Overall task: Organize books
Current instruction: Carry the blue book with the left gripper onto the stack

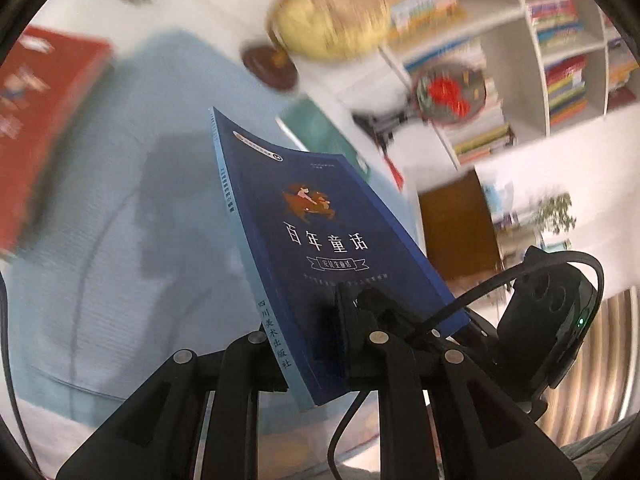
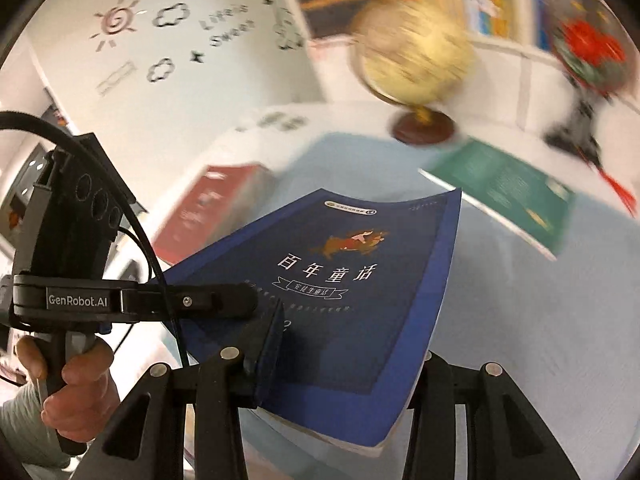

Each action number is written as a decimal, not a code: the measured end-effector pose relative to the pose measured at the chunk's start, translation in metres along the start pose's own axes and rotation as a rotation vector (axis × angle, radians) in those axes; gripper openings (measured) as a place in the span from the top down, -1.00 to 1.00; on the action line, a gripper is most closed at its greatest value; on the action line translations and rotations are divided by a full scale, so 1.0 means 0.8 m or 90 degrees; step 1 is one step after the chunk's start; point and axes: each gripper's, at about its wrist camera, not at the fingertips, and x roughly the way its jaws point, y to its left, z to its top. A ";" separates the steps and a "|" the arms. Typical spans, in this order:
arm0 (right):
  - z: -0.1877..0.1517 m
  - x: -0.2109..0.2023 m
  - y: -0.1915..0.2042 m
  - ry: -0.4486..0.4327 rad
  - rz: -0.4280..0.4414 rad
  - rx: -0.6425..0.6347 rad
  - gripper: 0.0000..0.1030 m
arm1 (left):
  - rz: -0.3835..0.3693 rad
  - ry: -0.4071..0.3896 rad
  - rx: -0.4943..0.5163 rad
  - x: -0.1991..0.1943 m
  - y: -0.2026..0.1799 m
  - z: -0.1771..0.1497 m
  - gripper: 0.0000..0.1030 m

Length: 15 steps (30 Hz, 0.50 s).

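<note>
Both wrist views close, angled down, sharing blue book (image 1: 320, 240)

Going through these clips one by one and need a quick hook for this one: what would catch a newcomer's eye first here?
The dark blue book dominates both views, lifted off the pale blue mat and pinched at its near end by both the left gripper and the right gripper. Behind it, blurred, a yellow globe stands on the white table, with a green book lying beside it and a red book at the mat's left edge.
</note>
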 end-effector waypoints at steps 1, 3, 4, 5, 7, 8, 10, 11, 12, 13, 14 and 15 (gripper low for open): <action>0.011 0.013 0.015 -0.003 0.009 -0.005 0.20 | 0.007 -0.011 0.002 -0.017 0.010 0.008 0.74; 0.035 0.045 0.053 -0.008 0.032 -0.018 0.20 | 0.023 -0.030 0.003 -0.052 0.038 0.026 0.74; 0.042 0.057 0.068 -0.008 0.039 -0.024 0.20 | 0.034 -0.040 0.001 -0.072 0.055 0.036 0.74; 0.049 0.069 0.082 -0.008 0.046 -0.031 0.20 | 0.041 -0.047 -0.001 -0.087 0.069 0.043 0.74; 0.065 0.104 0.118 -0.008 0.061 -0.047 0.20 | 0.062 -0.064 -0.006 -0.117 0.101 0.055 0.74; 0.068 0.116 0.128 -0.006 0.064 -0.051 0.20 | 0.071 -0.068 -0.008 -0.124 0.112 0.060 0.74; 0.077 0.146 0.154 0.004 0.070 -0.051 0.20 | 0.087 -0.069 -0.017 -0.136 0.140 0.071 0.74; 0.081 0.159 0.162 0.008 0.074 -0.046 0.20 | 0.090 -0.068 -0.021 -0.140 0.151 0.076 0.74; 0.084 0.174 0.171 0.015 0.077 -0.039 0.20 | 0.094 -0.063 -0.022 -0.143 0.168 0.083 0.73; 0.086 0.185 0.174 0.021 0.077 -0.034 0.20 | 0.095 -0.057 -0.025 -0.144 0.178 0.088 0.73; 0.087 0.199 0.180 0.031 0.073 -0.025 0.20 | 0.093 -0.050 -0.030 -0.144 0.191 0.093 0.73; 0.086 0.206 0.184 0.035 0.073 -0.019 0.19 | 0.086 -0.041 -0.038 -0.143 0.205 0.098 0.73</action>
